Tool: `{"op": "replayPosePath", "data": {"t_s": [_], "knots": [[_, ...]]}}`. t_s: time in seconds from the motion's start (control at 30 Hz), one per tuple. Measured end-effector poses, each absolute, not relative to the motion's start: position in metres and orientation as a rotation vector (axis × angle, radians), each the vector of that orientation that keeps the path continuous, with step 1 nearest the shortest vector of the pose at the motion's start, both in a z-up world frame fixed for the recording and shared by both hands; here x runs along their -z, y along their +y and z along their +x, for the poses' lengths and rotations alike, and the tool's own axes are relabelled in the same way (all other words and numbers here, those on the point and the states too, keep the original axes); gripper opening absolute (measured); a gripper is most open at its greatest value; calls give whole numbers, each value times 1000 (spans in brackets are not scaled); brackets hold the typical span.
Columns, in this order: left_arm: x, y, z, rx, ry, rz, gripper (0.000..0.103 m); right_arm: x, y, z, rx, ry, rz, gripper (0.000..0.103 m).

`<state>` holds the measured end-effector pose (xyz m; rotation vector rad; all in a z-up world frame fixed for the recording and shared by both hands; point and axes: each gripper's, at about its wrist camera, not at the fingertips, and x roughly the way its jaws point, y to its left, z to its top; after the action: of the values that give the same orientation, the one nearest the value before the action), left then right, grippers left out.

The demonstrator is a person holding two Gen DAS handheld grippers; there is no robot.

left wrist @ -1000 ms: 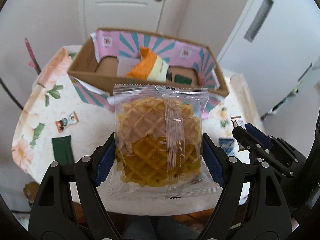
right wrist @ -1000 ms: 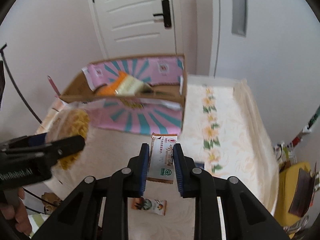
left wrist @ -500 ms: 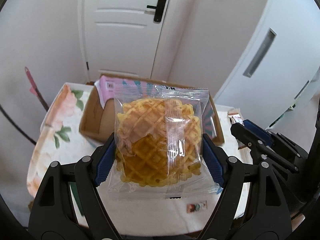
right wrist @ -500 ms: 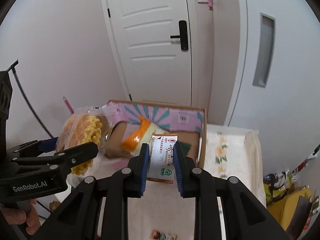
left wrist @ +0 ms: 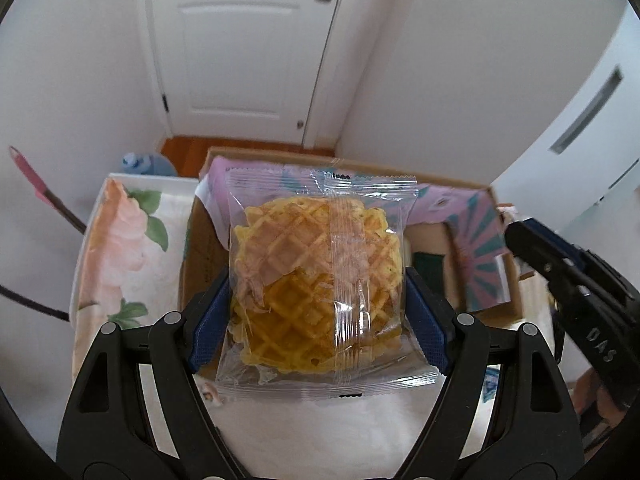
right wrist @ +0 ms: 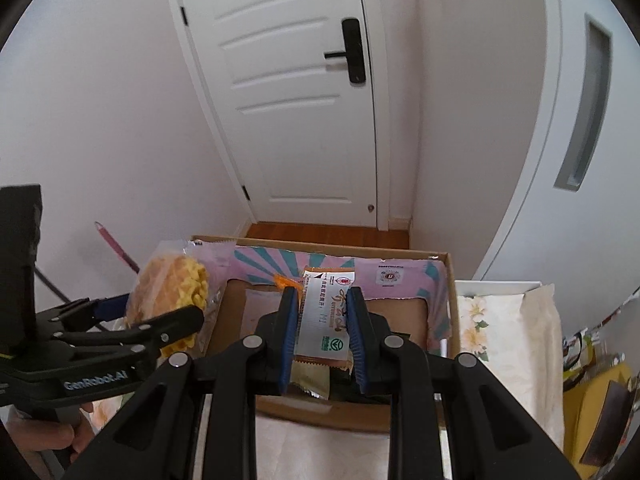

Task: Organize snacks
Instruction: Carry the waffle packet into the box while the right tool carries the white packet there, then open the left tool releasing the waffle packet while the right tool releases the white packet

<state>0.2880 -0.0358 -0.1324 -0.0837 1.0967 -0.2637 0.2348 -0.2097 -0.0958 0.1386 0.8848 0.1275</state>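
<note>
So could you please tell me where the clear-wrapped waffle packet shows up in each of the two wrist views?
Left wrist view: the waffle packet fills the centre, clamped between the left gripper fingers.
Right wrist view: the same packet sits at the left edge, seen side-on in that gripper.
Shared landmark: the cardboard box with its pink sunburst lining, behind the packet in both.
</note>
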Motion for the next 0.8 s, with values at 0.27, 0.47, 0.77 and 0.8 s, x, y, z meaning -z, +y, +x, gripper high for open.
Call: {"op": "replayPosePath", "data": {"t_s": [0.27,0.47,0.77,0.8], "knots": [[171,-31,316,266,1197,-77,78,136,-208,259,-73,984,186,22],[182,-34,328,247,1214,-43,79,151,-210,265,-71,1025,194,22],[170,-44,313,210,1163,45,98,160,-223,268,-87,1059,218,22],[169,-43,312,210,1159,35,98,161,-224,268,-90,1064,218,22]]}}
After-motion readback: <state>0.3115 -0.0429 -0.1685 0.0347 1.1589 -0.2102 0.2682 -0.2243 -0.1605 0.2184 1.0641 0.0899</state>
